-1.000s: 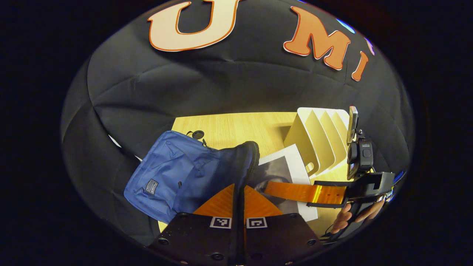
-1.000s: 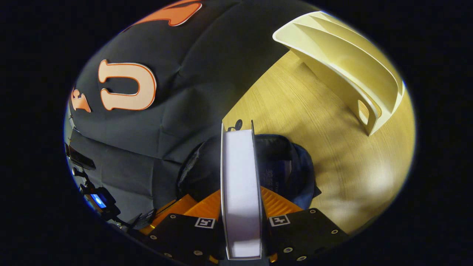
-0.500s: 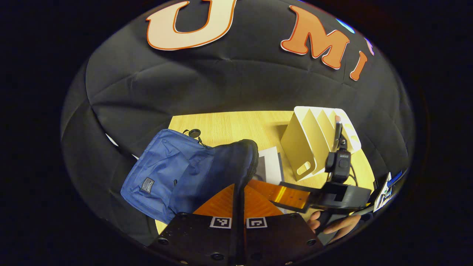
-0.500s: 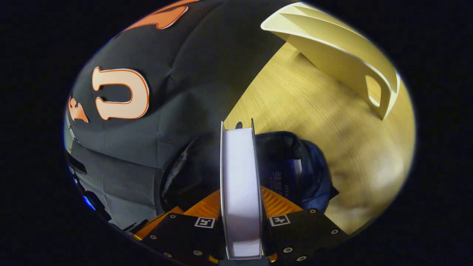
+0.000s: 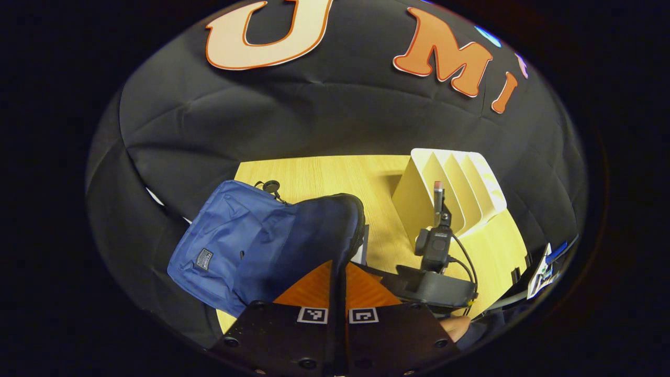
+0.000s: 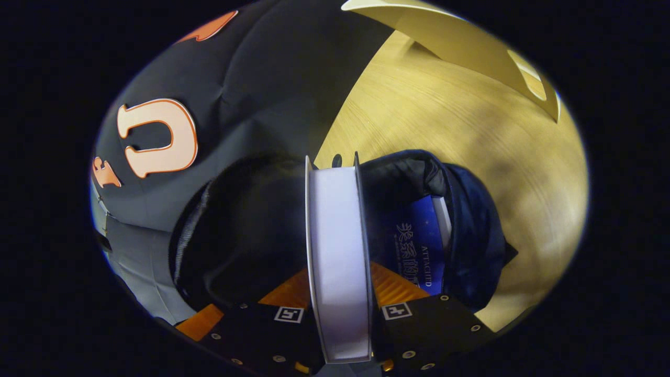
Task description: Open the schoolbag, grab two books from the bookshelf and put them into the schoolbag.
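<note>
Left gripper view: the left gripper has its two fingers pressed together on the dark rim of the schoolbag, holding the mouth up. The blue bag lies on the wooden table, its body extending to the left. To the right, the white bookshelf stands on the table with its slots showing no books. The right gripper shows just right of the bag mouth, with its camera mast rising in front of the shelf; a fingertip of the hand holding it shows at the lower right. A pale edge of a book shows at the bag rim.

Right gripper view: the right gripper clamps a white-paged book edge-on, one finger on each cover. The book's far end points into the open bag, whose dark interior surrounds it. A blue book already sits inside the bag, to the right of the held one. The table and a side wall of the bookshelf lie beyond.
</note>
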`<state>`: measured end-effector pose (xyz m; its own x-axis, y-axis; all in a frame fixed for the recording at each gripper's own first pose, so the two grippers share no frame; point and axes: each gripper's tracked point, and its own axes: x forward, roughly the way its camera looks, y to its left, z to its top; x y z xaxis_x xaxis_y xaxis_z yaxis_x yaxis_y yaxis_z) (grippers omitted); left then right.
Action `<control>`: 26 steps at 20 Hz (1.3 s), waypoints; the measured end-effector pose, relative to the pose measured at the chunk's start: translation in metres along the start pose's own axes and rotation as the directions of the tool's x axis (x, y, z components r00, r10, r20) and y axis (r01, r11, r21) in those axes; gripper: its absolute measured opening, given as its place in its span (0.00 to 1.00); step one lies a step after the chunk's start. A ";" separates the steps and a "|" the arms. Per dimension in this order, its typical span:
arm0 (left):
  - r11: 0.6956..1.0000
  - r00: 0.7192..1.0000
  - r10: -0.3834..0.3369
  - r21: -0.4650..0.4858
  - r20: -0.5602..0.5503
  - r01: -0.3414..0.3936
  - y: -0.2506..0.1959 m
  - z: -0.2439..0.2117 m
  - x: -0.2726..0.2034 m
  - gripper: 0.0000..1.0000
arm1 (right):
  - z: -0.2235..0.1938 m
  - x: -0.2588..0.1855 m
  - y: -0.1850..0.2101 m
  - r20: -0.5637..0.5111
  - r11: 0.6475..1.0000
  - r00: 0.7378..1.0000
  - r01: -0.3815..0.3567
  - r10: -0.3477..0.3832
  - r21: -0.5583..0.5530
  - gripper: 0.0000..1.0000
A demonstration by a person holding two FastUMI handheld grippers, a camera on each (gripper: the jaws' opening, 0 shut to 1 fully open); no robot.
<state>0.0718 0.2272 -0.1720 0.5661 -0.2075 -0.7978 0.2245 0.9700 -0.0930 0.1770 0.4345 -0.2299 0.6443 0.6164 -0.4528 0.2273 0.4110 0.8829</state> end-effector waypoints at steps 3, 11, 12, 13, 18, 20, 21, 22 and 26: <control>1.000 1.000 0.005 0.002 -0.002 -0.005 0.000 0.000 -0.001 0.00 | -0.004 0.006 -0.004 -0.031 1.000 0.999 0.016 -0.016 0.007 0.43; 1.000 1.000 0.010 -0.022 0.005 -0.010 0.005 0.000 0.001 0.00 | -0.005 -0.012 -0.027 -0.083 0.993 0.990 0.115 -0.117 -0.034 0.86; 1.000 1.000 0.013 -0.021 0.004 -0.013 0.006 -0.002 0.000 0.00 | -0.002 -0.013 -0.029 -0.076 0.991 0.989 0.127 -0.129 -0.030 0.93; 1.000 1.000 0.016 -0.024 0.003 -0.016 0.006 -0.002 0.000 0.00 | 0.003 -0.010 -0.031 -0.053 0.990 0.990 0.132 -0.134 -0.041 0.94; 0.999 0.999 0.043 -0.012 0.013 -0.043 0.013 0.001 -0.002 0.00 | -0.021 0.010 -0.027 -0.128 0.988 0.980 0.153 -0.152 -0.003 0.96; 0.999 0.999 0.044 -0.012 0.016 -0.044 0.014 0.002 -0.003 0.00 | -0.023 0.010 -0.030 -0.136 0.987 0.977 0.161 -0.161 -0.012 0.96; 0.999 0.999 0.041 -0.013 0.017 -0.041 0.013 0.003 -0.003 0.00 | -0.023 0.010 -0.031 -0.142 0.985 0.974 0.174 -0.175 -0.015 0.96; 0.999 0.999 0.039 -0.012 0.012 -0.039 0.013 0.000 -0.002 0.01 | -0.020 0.005 -0.032 -0.144 0.983 0.973 0.180 -0.181 -0.017 0.96; 0.999 1.000 0.030 -0.017 0.005 -0.030 0.011 0.000 0.000 0.01 | -0.007 -0.020 -0.040 -0.136 0.976 0.967 0.215 -0.217 -0.031 0.96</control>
<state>0.0747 0.2375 -0.1729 0.5769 -0.1786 -0.7970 0.1940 0.9778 -0.0786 0.1497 0.4106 -0.2575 0.4739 0.5977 -0.6466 0.3382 0.5544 0.7604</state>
